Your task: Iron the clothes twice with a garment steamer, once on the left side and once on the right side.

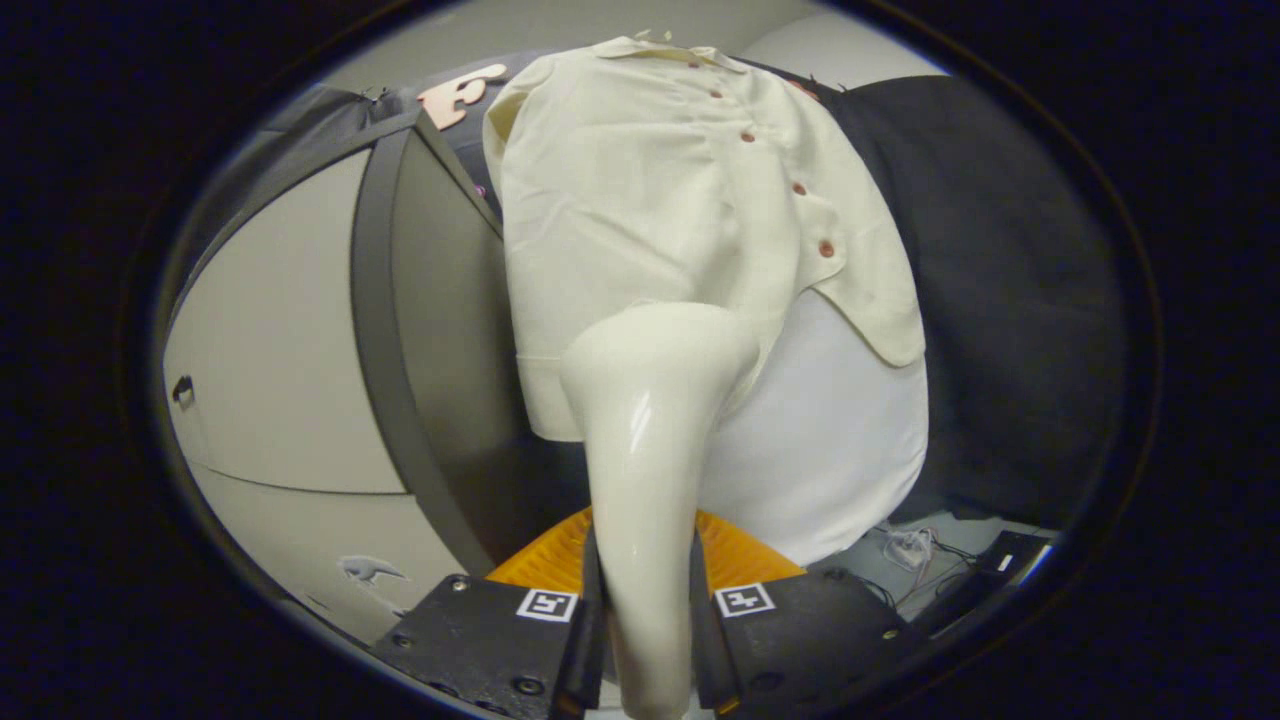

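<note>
Gripper (648, 610): jaws closed tight on handle, one finger pressing each side
Steamer: glossy cream plastic garment steamer (650, 420), handle clamped between fingers, head up ahead, over lower left part of shirt
Shirt: cream short-sleeved button-up shirt (660, 200) with reddish-brown buttons, hanging just beyond steamer head, front facing out
Under shirt: white rounded form (840, 440) showing below hem
Behind: black cloth wall (1000, 280) right of shirt; grey strap (375, 300) across pale panel, left

The steamer (650, 420) held between the fingers (585, 610) fronts the shirt (650, 200) — open room left, cables (910, 550) lower right.
</note>
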